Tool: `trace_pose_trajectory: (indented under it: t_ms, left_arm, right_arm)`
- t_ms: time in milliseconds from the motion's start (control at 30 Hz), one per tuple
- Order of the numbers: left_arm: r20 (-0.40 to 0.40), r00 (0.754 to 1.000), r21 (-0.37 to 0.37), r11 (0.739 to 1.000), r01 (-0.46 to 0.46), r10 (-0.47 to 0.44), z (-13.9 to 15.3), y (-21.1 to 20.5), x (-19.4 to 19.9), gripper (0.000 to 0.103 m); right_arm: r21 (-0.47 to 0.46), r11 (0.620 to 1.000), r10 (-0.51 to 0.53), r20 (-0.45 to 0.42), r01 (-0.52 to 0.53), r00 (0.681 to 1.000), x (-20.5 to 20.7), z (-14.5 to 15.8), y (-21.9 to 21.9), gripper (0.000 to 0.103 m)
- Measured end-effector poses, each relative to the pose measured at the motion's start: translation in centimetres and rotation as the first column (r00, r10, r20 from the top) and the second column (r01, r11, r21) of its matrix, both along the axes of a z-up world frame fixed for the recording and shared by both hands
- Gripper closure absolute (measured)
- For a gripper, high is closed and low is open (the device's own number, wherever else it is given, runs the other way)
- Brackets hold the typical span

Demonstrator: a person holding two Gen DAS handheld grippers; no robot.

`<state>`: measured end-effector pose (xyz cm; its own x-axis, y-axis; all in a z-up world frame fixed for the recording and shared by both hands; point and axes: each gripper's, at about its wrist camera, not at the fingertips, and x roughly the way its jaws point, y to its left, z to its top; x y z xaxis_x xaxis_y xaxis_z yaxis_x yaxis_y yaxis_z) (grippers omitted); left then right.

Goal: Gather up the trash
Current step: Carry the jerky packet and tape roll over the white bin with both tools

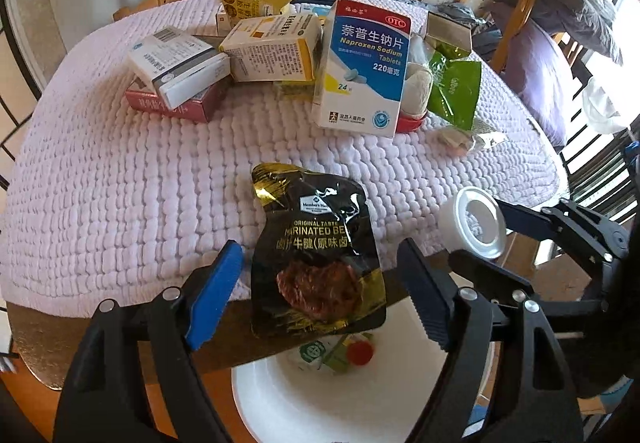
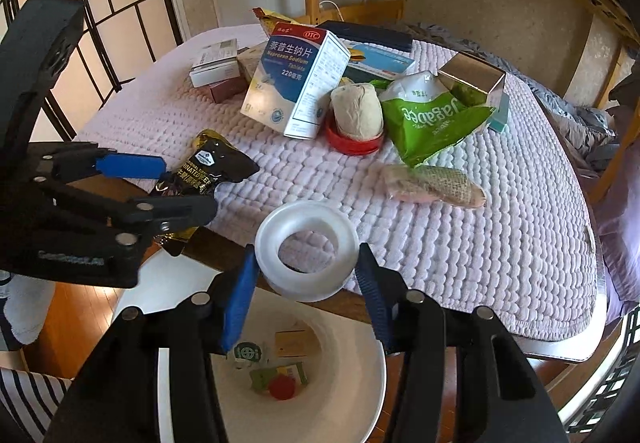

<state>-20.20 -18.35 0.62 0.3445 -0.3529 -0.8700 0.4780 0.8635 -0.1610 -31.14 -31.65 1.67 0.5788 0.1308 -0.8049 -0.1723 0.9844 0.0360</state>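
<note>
Nearest, at six o'clock below both grippers, the white bin (image 2: 360,383) already holds a few scraps. The left gripper (image 1: 320,283) has its jaws spread wide of the black beef pouch (image 1: 316,255), neither pad pressing it; the pouch overhangs the counter (image 2: 500,243) edge above the bin. It looks light, crinkly and slick, best pinched at a flat sealed edge. The right gripper (image 2: 308,275) clamps the white tape roll (image 2: 307,249) across its rim; it seems stiff and light, so likely to hold firm. Farther, toward twelve o'clock, the medicine box (image 2: 298,83), green snack bag (image 2: 432,123) and other cartons wait on the quilted mat.
</note>
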Motion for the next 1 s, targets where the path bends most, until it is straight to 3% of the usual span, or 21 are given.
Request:
trace_pose_trajectory:
  t_ms: [133,167,267,400,467,500,667,900,967,1000]
  left_arm:
    - [0.025,1.0,0.038,0.999,-0.016,0.015,-0.1,-0.3,0.2,0.039]
    - [0.025,1.0,0.036,0.999,-0.018,0.017,-0.1,-0.2,0.2,0.052]
    - [0.02,1.0,0.022,1.0,-0.017,0.017,0.2,0.2,0.2,0.059]
    - [0.004,1.0,0.005,1.0,-0.018,0.018,0.2,0.8,0.2,0.057]
    - [-0.014,0.999,-0.013,0.999,-0.029,0.029,0.3,1.0,0.4,0.027]
    - [-0.011,0.999,-0.028,0.999,-0.04,0.04,0.4,1.1,0.6,0.025]
    - [0.001,0.999,-0.022,0.999,-0.041,0.041,0.5,0.4,1.1,0.025]
    - [0.051,0.998,0.088,0.996,-0.025,0.021,-0.5,-1.8,1.1,0.025]
    - [0.081,0.997,0.118,0.993,-0.022,0.012,-0.5,-2.1,0.7,0.038]
    - [0.082,0.997,0.118,0.993,-0.018,0.009,-0.5,-2.1,0.6,0.038]
  right_arm:
    - [-0.001,1.0,-0.004,0.0,0.004,1.0,-0.1,0.0,0.0,0.054]
    - [-0.001,1.0,-0.005,0.0,0.005,1.0,-0.2,0.0,0.0,0.054]
    - [-0.006,1.0,-0.006,0.001,0.006,1.0,-0.3,0.1,0.1,0.054]
    - [-0.011,1.0,-0.003,0.001,0.003,1.0,-0.5,0.2,0.3,0.054]
    - [-0.013,1.0,-0.003,0.002,0.003,1.0,-0.5,0.2,0.4,0.054]
    - [-0.013,1.0,-0.004,0.002,0.004,1.0,-0.5,0.2,0.4,0.054]
    - [-0.012,1.0,-0.007,0.003,0.007,1.0,-0.5,0.2,0.5,0.054]
    - [-0.009,1.0,-0.015,0.0,0.015,1.0,-0.7,0.2,0.2,0.054]
    - [-0.01,1.0,-0.015,0.001,0.015,1.0,-0.7,0.2,0.2,0.054]
    - [-0.011,1.0,-0.015,0.002,0.015,1.0,-0.8,0.2,0.2,0.054]
